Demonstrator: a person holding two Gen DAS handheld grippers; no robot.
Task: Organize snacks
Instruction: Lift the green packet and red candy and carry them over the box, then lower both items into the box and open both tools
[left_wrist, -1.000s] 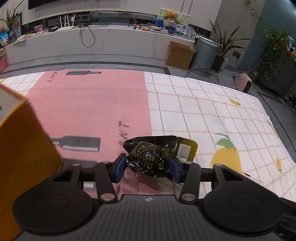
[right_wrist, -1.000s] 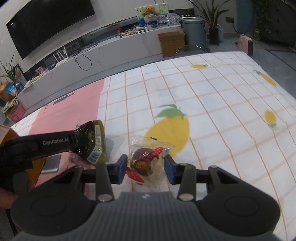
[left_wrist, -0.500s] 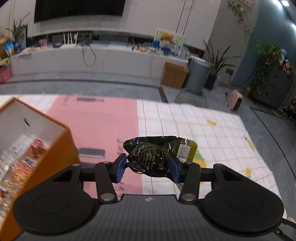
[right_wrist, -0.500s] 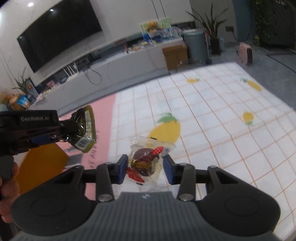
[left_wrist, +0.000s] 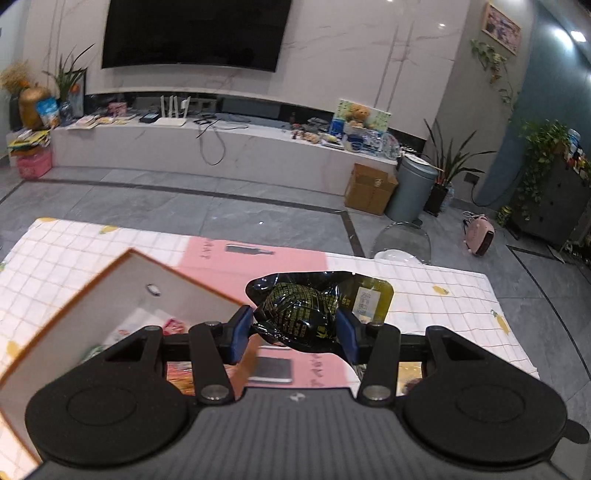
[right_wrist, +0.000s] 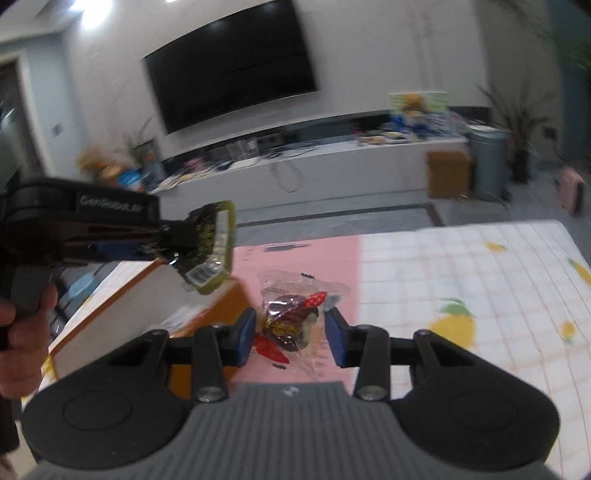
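Observation:
My left gripper is shut on a black and green snack packet and holds it in the air above the right edge of an orange box that holds several snacks. The same packet and the left gripper show in the right wrist view, over the box. My right gripper is shut on a clear wrapped snack with a dark red sweet, held above the pink part of the tablecloth, just right of the box.
The table carries a cloth with a pink panel and a white lemon check. A clear chair stands at the far edge. Beyond are a grey floor, a TV bench, a cardboard box and a bin.
Both grippers have risen well above the table and moved left, toward the orange box. Each still holds its snack. The open box is now under the left gripper.

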